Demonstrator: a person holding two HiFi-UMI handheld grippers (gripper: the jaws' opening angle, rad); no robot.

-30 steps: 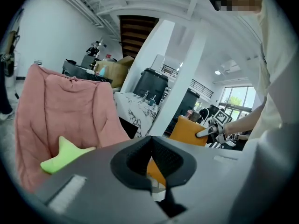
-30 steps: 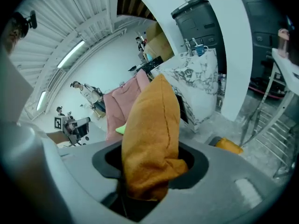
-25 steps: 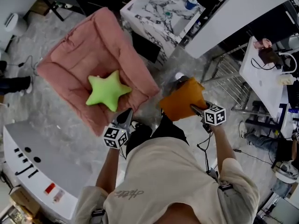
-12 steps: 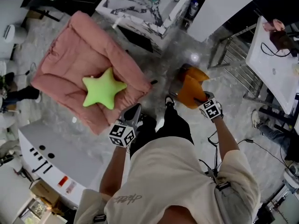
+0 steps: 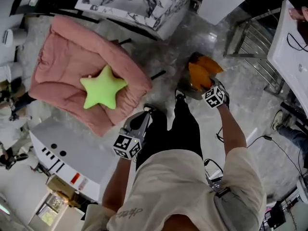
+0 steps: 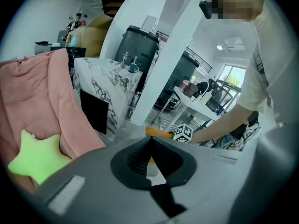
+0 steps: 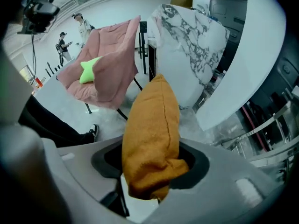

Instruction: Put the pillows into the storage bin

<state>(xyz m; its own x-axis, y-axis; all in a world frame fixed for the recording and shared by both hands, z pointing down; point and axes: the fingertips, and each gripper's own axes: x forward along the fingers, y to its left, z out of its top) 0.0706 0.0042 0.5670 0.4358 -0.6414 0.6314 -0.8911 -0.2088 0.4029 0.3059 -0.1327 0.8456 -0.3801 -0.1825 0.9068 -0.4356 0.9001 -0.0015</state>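
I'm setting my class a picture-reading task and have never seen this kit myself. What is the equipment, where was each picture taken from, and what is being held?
There is no robot here. A person holds a hand-held gripper in each hand, and each gripper carries a marker cube. The head view comes from a camera on the person's head, looking steeply down over their own body to the floor. The other two views come from a camera riding on each gripper, looking along its two jaws. The right gripper is clamped on an orange pillow, which fills the middle of the right gripper view. The left gripper is shut and holds nothing. A green star pillow lies on a pink chair.
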